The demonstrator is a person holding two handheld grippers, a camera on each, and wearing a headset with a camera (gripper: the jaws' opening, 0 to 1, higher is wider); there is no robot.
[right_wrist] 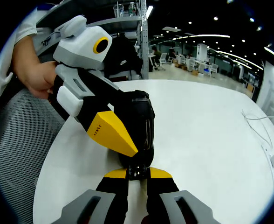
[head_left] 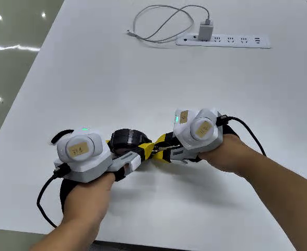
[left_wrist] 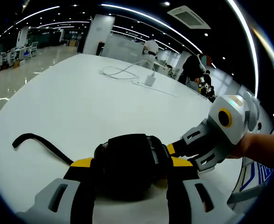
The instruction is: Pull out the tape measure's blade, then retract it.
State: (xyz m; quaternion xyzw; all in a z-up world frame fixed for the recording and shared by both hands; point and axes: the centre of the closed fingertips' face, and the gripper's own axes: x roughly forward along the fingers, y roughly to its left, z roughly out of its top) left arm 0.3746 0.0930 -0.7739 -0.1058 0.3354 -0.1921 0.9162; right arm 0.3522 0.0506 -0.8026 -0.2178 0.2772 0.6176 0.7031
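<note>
Wrists angled inward, grippers held tip to tip near front edge of table (head_left: 117,73). Tape measure (head_left: 128,137) clamped by left gripper (head_left: 128,148). Blade tip (right_wrist: 138,171) pinched by right gripper (head_left: 159,148). Loads of open tabletop left beyond, power strip (head_left: 232,40) way back.

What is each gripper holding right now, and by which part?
The left gripper clamps the tape measure by the sides of its black case. The right gripper pinches the blade's end tab at the case mouth.

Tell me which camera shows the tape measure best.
Right gripper view: the tape measure is close, its side and pinched tip visible. Left gripper view shows one clamped face; head view, small and partly hidden.
</note>
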